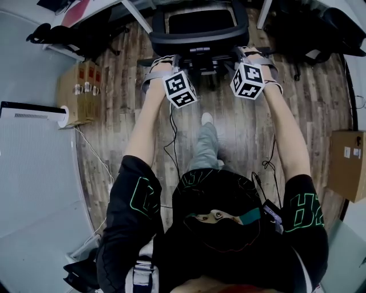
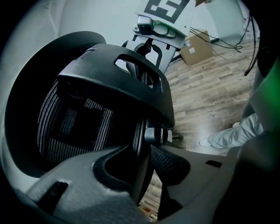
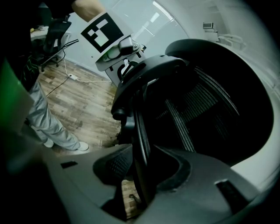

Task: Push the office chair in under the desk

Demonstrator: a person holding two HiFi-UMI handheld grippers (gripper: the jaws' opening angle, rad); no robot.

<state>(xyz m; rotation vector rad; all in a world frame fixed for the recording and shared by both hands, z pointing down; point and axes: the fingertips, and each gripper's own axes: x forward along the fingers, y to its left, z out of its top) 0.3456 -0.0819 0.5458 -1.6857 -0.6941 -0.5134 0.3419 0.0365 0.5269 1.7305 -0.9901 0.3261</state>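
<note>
Chair (image 1: 199, 35) stands on floor (image 1: 240, 126) at desk (image 1: 135, 16), between its legs; left hand-held gripper (image 2: 146, 151) and right hand-held gripper (image 3: 144, 155) each straddle backrest edge, jaws wide apart, not clamping

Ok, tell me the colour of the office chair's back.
Black, frame and mesh alike; the office chair shows best in the left gripper view.
</note>
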